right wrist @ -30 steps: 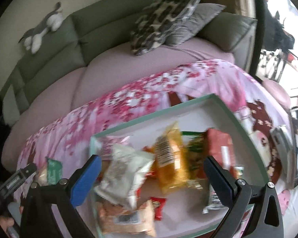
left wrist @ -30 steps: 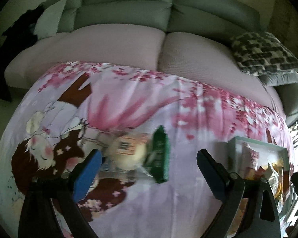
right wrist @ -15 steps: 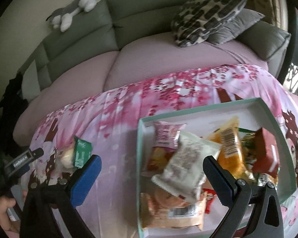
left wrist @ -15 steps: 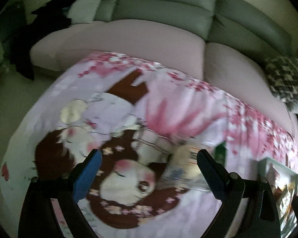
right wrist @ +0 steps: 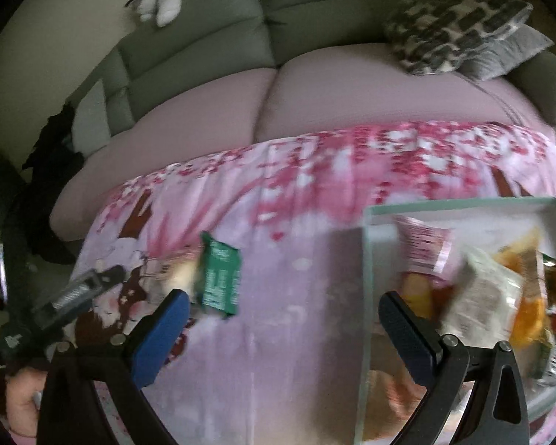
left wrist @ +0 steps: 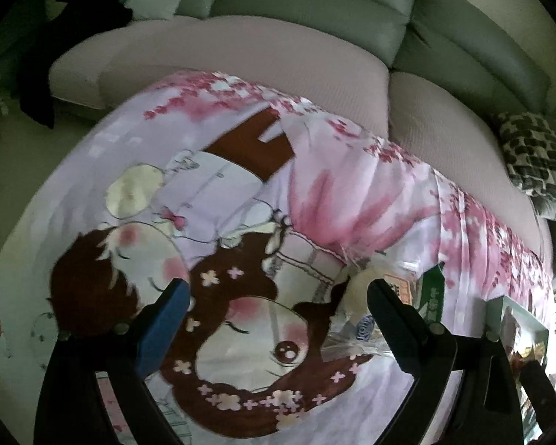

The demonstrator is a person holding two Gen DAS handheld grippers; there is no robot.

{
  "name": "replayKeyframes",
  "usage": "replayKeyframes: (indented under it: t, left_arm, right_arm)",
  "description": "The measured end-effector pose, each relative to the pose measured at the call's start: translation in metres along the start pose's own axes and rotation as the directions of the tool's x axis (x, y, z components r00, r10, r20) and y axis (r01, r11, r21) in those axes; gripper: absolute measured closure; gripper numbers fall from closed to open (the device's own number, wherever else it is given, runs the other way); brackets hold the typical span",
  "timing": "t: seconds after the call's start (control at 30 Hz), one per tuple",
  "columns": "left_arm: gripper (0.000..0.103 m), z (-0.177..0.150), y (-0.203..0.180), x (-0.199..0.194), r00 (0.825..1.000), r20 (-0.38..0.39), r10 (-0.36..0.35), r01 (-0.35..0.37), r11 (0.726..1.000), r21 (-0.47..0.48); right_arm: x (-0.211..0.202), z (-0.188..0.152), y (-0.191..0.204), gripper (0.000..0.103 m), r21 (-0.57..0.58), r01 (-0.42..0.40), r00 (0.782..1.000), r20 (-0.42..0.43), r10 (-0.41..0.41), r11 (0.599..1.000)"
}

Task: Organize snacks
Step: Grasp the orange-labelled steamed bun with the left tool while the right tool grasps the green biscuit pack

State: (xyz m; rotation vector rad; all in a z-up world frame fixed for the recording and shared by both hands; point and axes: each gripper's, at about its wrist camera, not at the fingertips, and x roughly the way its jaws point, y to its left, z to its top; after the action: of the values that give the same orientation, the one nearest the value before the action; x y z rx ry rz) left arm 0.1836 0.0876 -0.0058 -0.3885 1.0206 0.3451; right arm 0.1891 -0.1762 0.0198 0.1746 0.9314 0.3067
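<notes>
Here, in the left wrist view, the left gripper [left wrist: 276,302] is spread wide with nothing between its fingers, above the pink printed cloth [left wrist: 352,193]. A pale round snack [left wrist: 359,289] and a green packet [left wrist: 432,296] lie just beyond its right finger.

In the right wrist view, the right gripper [right wrist: 280,313] is also spread and empty. The green packet [right wrist: 220,278] lies near its left finger; the snack-filled tray [right wrist: 367,296] sits at its right finger.

Both views are dim and motion-blurred, with fisheye bending and dark vignetted corners; daylight enters from the right.
</notes>
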Motion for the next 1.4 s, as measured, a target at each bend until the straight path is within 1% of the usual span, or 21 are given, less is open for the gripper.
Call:
replayKeyframes:
  t: [0.13,0.23,0.3,0.37,0.43,0.5,0.57,0.63,0.67,0.77,0.8,0.83,0.9,0.97,1.03,1.1,1.17,1.2,1.23,1.4]
  left_arm:
    - [0.007,0.000,-0.009,0.010,0.999,-0.027,-0.045,0.046,0.999,0.015]
    - [0.007,0.000,-0.015,0.016,0.993,-0.044,-0.109,0.109,0.994,-0.003]
    - [0.007,-0.001,-0.020,0.020,0.987,-0.058,-0.148,0.149,0.989,0.002]
    - [0.007,-0.001,-0.025,0.024,0.985,-0.068,-0.156,0.158,0.987,0.015]
    - [0.007,-0.002,-0.028,0.028,0.983,-0.080,-0.167,0.169,0.985,0.017]
    - [0.007,-0.002,-0.031,0.034,0.976,-0.100,-0.193,0.195,0.981,0.008]
    - [0.007,-0.003,-0.034,0.039,0.972,-0.116,-0.206,0.209,0.978,0.009]
    - [0.008,-0.006,-0.039,0.043,0.970,-0.133,-0.204,0.208,0.978,0.022]
    - [0.008,-0.006,-0.039,0.045,0.971,-0.138,-0.196,0.201,0.979,0.023]
    - [0.008,-0.009,-0.040,0.050,0.970,-0.153,-0.188,0.192,0.981,0.012]
    - [0.012,-0.010,-0.040,0.051,0.969,-0.156,-0.191,0.195,0.981,0.010]
    - [0.016,-0.010,-0.041,0.053,0.968,-0.160,-0.194,0.199,0.980,0.011]
    - [0.023,-0.011,-0.043,0.054,0.966,-0.163,-0.199,0.204,0.979,0.018]
    - [0.024,-0.011,-0.045,0.054,0.967,-0.162,-0.195,0.201,0.979,0.024]
    - [0.026,-0.010,-0.046,0.052,0.971,-0.154,-0.184,0.190,0.981,0.028]
    - [0.027,-0.008,-0.045,0.051,0.973,-0.147,-0.177,0.184,0.983,0.029]
    - [0.030,-0.006,-0.043,0.050,0.974,-0.140,-0.177,0.183,0.983,0.029]
    - [0.036,-0.006,-0.041,0.049,0.973,-0.138,-0.184,0.190,0.982,0.026]
    - [0.037,-0.005,-0.041,0.049,0.972,-0.135,-0.190,0.195,0.981,0.022]
    - [0.048,-0.005,-0.042,0.044,0.976,-0.117,-0.182,0.187,0.982,0.033]
  right_arm:
    - [0.020,0.002,0.019,0.000,-0.025,-0.030,0.999,-0.029,0.029,0.999]
    - [0.040,0.000,0.028,0.000,-0.040,-0.031,0.998,-0.063,0.028,0.999]
    - [0.052,-0.002,0.032,0.000,-0.053,-0.029,0.997,-0.075,0.025,0.998]
    - [0.062,-0.003,0.034,0.001,-0.056,-0.031,0.995,-0.094,0.025,0.998]
    - [0.072,-0.004,0.036,0.009,-0.060,-0.038,0.994,-0.108,0.031,0.997]
    - [0.083,-0.006,0.035,0.013,-0.061,-0.048,0.991,-0.129,0.040,0.997]
    - [0.091,-0.007,0.033,0.015,-0.047,-0.072,0.988,-0.142,0.065,0.996]
    - [0.099,-0.010,0.030,0.021,-0.014,-0.125,0.980,-0.157,0.121,0.992]
    - [0.101,-0.010,0.029,0.023,-0.005,-0.139,0.978,-0.158,0.136,0.990]
    - [0.103,-0.011,0.029,0.028,-0.014,-0.143,0.979,-0.147,0.140,0.990]
    - [0.103,-0.012,0.030,0.032,-0.020,-0.145,0.980,-0.141,0.141,0.989]
    - [0.104,-0.011,0.032,0.038,-0.020,-0.146,0.980,-0.140,0.142,0.989]
    - [0.107,-0.012,0.033,0.045,-0.012,-0.154,0.979,-0.140,0.151,0.988]
    - [0.108,-0.012,0.032,0.047,-0.006,-0.149,0.980,-0.137,0.146,0.989]
    - [0.106,-0.011,0.030,0.052,-0.001,-0.144,0.981,-0.130,0.143,0.990]
    - [0.106,-0.011,0.028,0.054,0.009,-0.144,0.981,-0.128,0.144,0.990]
    - [0.105,-0.011,0.027,0.061,0.008,-0.137,0.983,-0.123,0.137,0.990]
    - [0.105,-0.011,0.027,0.066,0.006,-0.133,0.984,-0.119,0.132,0.991]
    - [0.104,-0.011,0.026,0.071,0.011,-0.138,0.983,-0.116,0.139,0.990]
    - [0.100,-0.011,0.025,0.075,0.006,-0.143,0.984,-0.108,0.143,0.990]
